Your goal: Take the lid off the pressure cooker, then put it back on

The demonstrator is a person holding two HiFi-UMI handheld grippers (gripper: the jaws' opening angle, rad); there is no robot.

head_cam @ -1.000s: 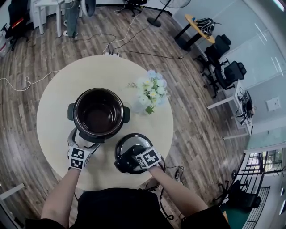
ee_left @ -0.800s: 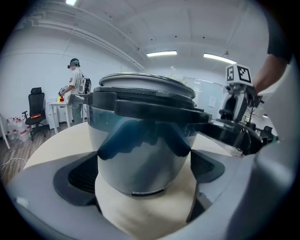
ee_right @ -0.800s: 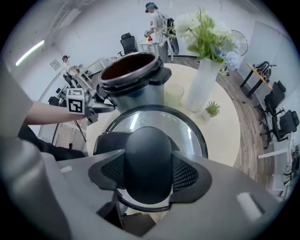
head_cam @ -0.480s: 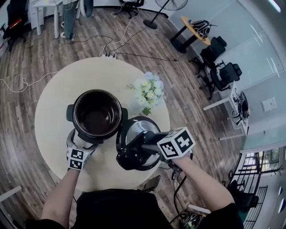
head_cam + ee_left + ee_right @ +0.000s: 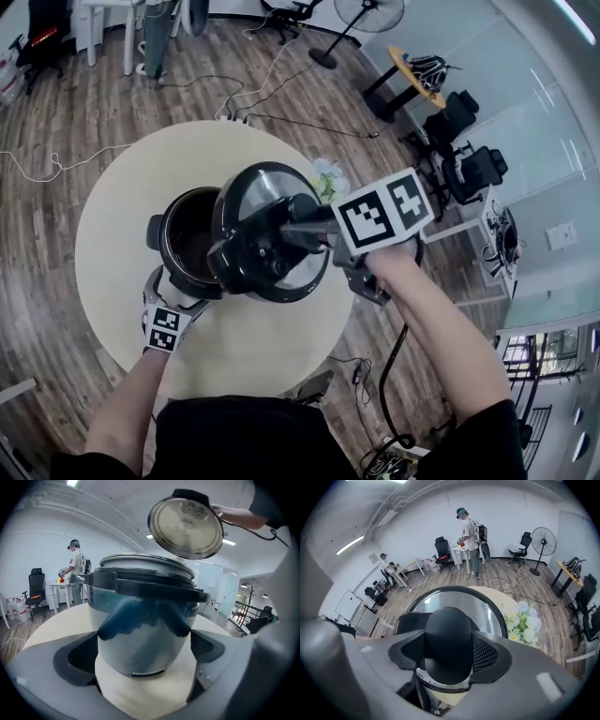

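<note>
The open pressure cooker [image 5: 187, 239] stands on the round table [image 5: 122, 187], its dark inner pot partly hidden by the lid. My right gripper [image 5: 286, 234] is shut on the black knob [image 5: 449, 634] of the steel lid [image 5: 258, 192]. It holds the lid in the air, tilted, above the cooker's right side. The lid [image 5: 185, 527] shows its underside high over the cooker [image 5: 140, 620] in the left gripper view. My left gripper [image 5: 173, 291] sits low at the cooker's near side. Its jaws lie against the lower body on both sides.
A vase of pale flowers [image 5: 328, 178] stands on the table behind the lid, close to it. A person [image 5: 468, 531] stands at a far desk. Cables [image 5: 56, 159] trail on the wood floor, and office chairs [image 5: 473, 169] and a fan [image 5: 375, 14] stand farther off.
My right gripper has raised the lid from the table's front edge, up and to the left, until it hangs over the cooker. The left gripper and the cooker have stayed put.
</note>
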